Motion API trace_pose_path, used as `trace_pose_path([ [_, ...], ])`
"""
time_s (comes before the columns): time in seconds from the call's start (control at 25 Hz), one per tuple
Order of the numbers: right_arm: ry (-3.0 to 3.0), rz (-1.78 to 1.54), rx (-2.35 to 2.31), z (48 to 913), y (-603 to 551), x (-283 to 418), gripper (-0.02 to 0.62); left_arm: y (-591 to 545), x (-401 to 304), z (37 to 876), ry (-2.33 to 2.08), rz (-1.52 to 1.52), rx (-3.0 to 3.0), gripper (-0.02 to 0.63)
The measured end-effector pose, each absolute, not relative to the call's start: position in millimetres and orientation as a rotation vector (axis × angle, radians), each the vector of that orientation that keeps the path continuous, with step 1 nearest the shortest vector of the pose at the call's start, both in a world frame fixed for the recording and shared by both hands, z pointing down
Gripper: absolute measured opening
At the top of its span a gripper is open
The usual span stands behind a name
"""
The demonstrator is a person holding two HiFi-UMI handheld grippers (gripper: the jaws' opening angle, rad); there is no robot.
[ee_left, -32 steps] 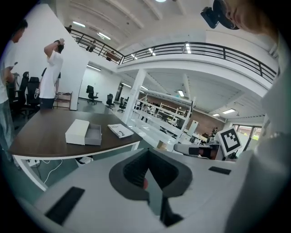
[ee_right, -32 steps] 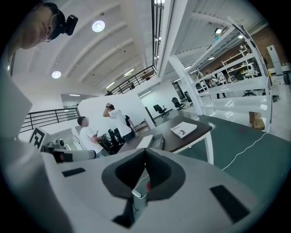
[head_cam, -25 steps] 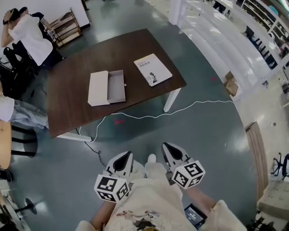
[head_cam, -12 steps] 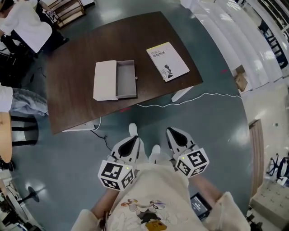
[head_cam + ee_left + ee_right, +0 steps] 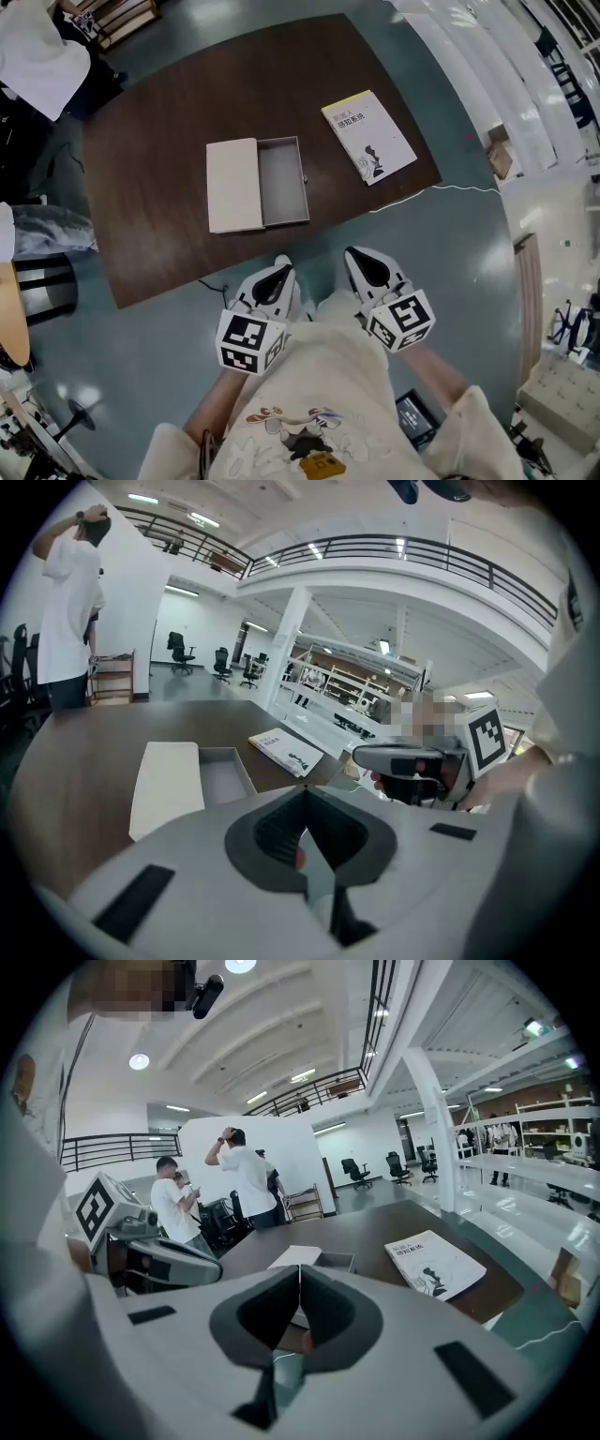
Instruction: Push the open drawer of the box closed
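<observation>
A dark brown counter [image 5: 150, 159] carries the box [image 5: 234, 185], which lies flat near the counter's near edge, roughly midway along it. Its pale outer sleeve is on the left in the head view, and the drawer [image 5: 283, 181] stands pulled out to the right, its grey inside bare and open to the ceiling. A book [image 5: 369, 137] with a light cover lies flat to the right of the drawer and a little farther back, close to it but not touching. A thin white cable [image 5: 441, 187] trails over the floor [image 5: 469, 281] beyond the counter's right corner. The left tool [image 5: 279, 270] and the right tool [image 5: 364, 261] are held side by side in front of the person's cream garment, with their tips pointing toward the counter and reaching about to its near edge. Both are apart from the box and the drawer. In the left gripper view the left tool is clenched, its dark pads meeting in a line with nothing between them, and the box and open drawer lie ahead on the counter, to the left. The right gripper view shows the right tool clenched and empty in the same way, with the box straight ahead beyond its tips and the book off to the right. A person in a white shirt [image 5: 246, 1180] stands beyond the counter's far side.
</observation>
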State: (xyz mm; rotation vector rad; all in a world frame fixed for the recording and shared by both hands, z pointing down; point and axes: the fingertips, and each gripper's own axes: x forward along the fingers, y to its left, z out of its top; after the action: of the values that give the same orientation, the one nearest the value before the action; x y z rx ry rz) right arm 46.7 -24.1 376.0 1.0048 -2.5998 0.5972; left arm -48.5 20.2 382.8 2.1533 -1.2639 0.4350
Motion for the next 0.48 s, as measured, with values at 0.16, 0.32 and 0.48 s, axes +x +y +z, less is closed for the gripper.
trace_pose_path([
  [0.16,-2.57,0.6,1.014,380.7,-46.1,30.7,0.008,-4.8,-60.6,383.5,-1.214,0.446,2.178,0.006],
  [0.32,-2.55,0.583,0.972,387.7,-59.4,19.5,0.009,-23.2,-67.4,387.4,-1.178,0.482,2.196,0.005],
  [0.48,-2.545,0.482,0.866,396.6,-69.1,13.7,0.04,-40.4,-68.5,398.7,-1.123,0.57,2.232,0.006],
])
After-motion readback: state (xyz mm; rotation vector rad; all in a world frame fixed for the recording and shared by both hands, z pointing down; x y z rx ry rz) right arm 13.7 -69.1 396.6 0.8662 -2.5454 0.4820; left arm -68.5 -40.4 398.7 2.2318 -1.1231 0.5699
